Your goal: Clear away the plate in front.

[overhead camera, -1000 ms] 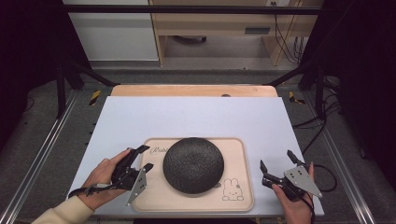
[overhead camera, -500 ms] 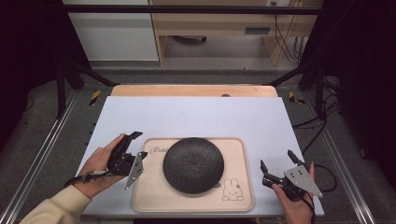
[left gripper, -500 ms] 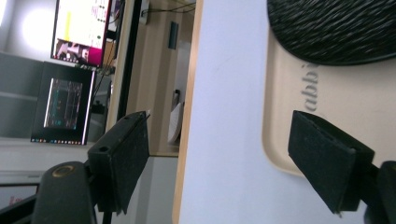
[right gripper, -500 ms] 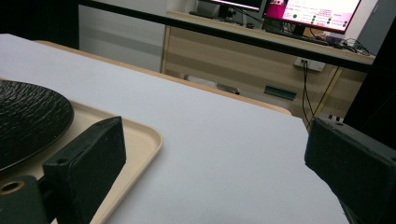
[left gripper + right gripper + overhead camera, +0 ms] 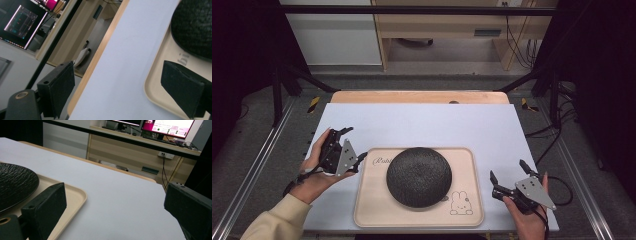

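High view: black plate point(image 5: 419, 176) lies between both hand-held grippers, untouched.

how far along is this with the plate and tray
Done: the round black textured plate sits on the beige rabbit-print tray. In hand: nothing; the left hand-held gripper, jaws just opening, is off the tray's left edge. The right hand-held gripper waits open. What's left is unclear.

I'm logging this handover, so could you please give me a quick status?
Left gripper jaws just opening, empty. Right gripper open, beside tray. Black plate on tray. Nothing in the way.
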`<control>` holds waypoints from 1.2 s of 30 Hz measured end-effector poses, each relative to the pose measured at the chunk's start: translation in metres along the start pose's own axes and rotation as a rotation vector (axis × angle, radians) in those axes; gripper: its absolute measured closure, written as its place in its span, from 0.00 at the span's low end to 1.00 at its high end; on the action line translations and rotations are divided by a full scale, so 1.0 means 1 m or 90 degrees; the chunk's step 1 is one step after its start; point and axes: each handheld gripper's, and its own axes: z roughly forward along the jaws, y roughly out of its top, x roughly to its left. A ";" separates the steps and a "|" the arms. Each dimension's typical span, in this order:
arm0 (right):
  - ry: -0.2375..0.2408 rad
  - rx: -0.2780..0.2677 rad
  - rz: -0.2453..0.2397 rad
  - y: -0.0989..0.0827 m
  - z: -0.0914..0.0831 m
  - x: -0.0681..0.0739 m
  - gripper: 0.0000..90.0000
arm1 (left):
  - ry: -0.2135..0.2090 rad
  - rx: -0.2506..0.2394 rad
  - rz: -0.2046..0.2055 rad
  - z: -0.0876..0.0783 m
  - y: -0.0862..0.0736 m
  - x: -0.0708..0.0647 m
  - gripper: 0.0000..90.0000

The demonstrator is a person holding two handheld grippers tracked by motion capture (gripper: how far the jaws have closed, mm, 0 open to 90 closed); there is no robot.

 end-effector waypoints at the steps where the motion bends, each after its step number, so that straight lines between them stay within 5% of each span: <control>1: 0.001 0.000 -0.001 0.001 0.001 0.000 0.05 | -0.005 -0.007 -0.022 -0.001 0.002 0.002 0.12; 6: 0.008 0.000 0.000 0.004 0.004 -0.003 0.05 | -0.027 -0.037 -0.111 -0.005 0.009 0.008 0.11; 18: 0.045 0.005 -0.003 0.014 0.018 -0.004 0.04 | -0.026 -0.095 -0.210 -0.017 0.010 0.008 0.08; 25: 0.066 0.007 0.003 0.020 0.028 -0.007 0.04 | -0.016 -0.112 -0.262 -0.026 -0.004 0.008 0.05; 36: 0.089 0.015 0.018 0.016 0.038 -0.009 0.04 | -0.040 -0.136 -0.372 -0.028 -0.044 -0.001 0.02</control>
